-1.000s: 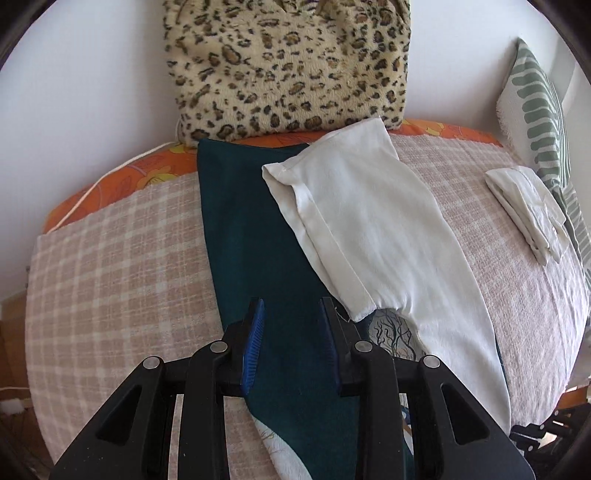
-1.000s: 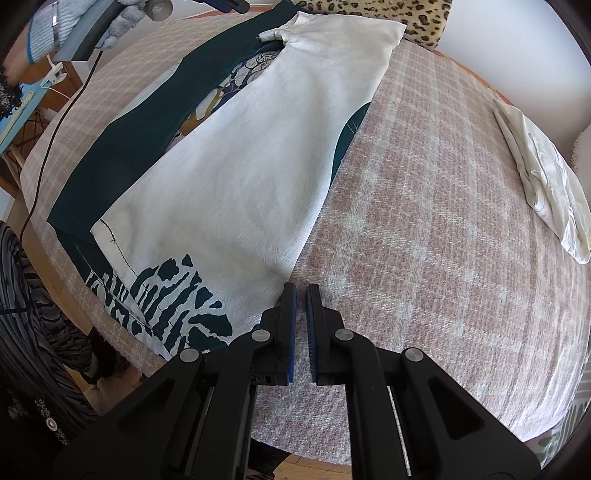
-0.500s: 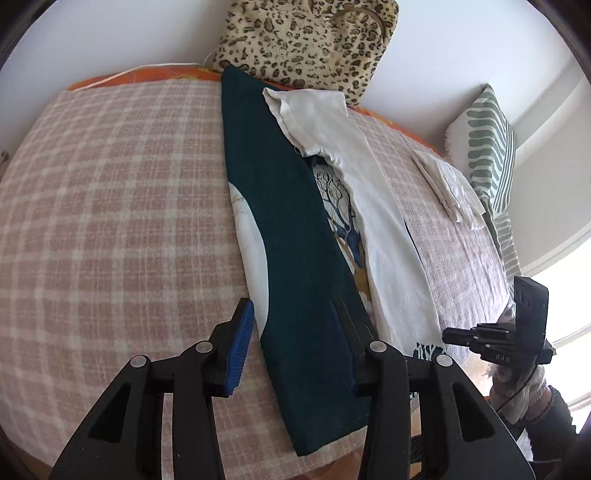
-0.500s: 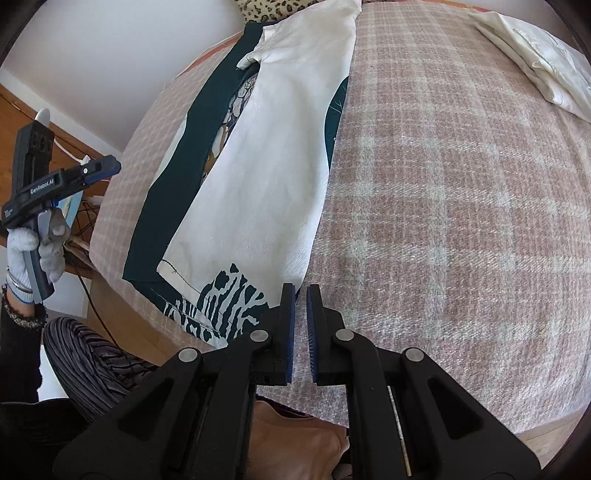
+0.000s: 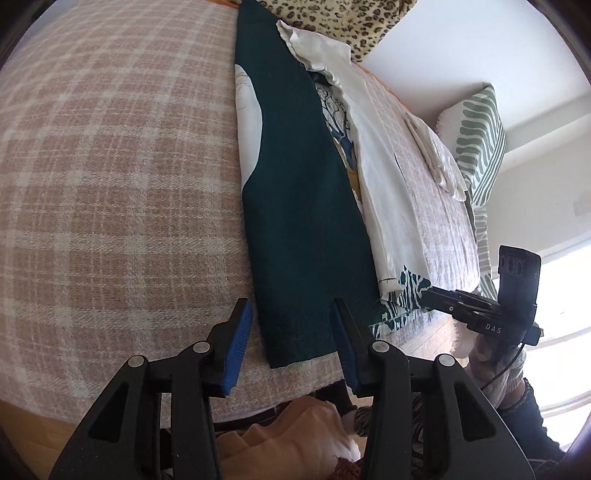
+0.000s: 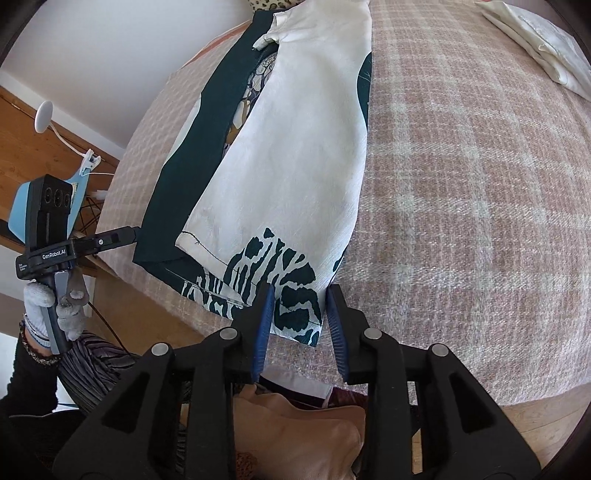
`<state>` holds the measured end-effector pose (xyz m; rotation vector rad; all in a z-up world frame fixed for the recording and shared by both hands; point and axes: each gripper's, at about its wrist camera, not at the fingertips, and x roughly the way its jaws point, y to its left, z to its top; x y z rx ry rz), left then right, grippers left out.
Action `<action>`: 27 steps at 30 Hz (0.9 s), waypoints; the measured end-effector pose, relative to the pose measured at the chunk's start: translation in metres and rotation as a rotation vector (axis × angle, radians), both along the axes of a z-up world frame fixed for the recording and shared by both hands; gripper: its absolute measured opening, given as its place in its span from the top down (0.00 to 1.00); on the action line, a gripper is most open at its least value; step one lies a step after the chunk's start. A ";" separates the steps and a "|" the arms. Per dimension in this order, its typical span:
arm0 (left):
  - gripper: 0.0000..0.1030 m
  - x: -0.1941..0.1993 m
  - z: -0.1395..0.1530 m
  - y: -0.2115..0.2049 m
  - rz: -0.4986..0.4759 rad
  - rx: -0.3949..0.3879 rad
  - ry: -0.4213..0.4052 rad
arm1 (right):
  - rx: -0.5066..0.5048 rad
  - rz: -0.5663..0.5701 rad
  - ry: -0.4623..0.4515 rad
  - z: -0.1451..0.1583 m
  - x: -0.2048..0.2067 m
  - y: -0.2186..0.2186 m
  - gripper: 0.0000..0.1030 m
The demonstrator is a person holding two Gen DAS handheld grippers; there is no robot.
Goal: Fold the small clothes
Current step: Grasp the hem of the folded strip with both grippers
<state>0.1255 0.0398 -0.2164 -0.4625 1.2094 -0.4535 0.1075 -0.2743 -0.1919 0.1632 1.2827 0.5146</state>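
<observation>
A long garment, dark green [image 5: 303, 206] on one side and white [image 6: 295, 147] on the other, lies folded lengthwise on the plaid bed cover [image 5: 110, 166]. My left gripper [image 5: 291, 314] stands open astride the green near corner, pads apart from the cloth. My right gripper [image 6: 301, 295] hovers over the white corner with dark zebra print [image 6: 291, 291]; its jaws are opening, the corner lies between them, and the pads do not press on it. Each gripper shows in the other's view: the right gripper [image 5: 434, 293] and the left gripper [image 6: 127, 234].
A folded white cloth [image 6: 543, 40] lies at the bed's far right. A leopard-print cushion [image 5: 351, 22] and a green-striped pillow [image 5: 476, 147] lean on the wall. The bed's near edge runs just under both grippers, with the person's lap [image 6: 303, 435] below.
My left gripper swung from the garment's far part to its near green corner and its jaws widened. My right gripper's jaws went from shut to open over the printed corner.
</observation>
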 end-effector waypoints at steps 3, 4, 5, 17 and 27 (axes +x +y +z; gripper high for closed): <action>0.62 -0.002 -0.002 -0.015 -0.035 0.049 -0.019 | -0.022 0.008 -0.015 -0.002 0.003 0.005 0.75; 0.65 -0.003 -0.001 -0.017 -0.035 0.066 -0.049 | -0.030 0.004 -0.015 -0.002 0.004 0.005 0.77; 0.73 -0.003 -0.001 -0.019 -0.043 0.082 -0.061 | -0.030 -0.001 -0.013 -0.003 0.005 0.004 0.80; 0.96 -0.009 -0.011 -0.002 -0.005 0.034 -0.055 | 0.060 -0.018 0.050 -0.008 0.006 -0.009 0.84; 0.98 -0.009 -0.010 -0.013 -0.032 0.082 -0.119 | 0.039 0.008 0.024 -0.005 0.001 -0.006 0.88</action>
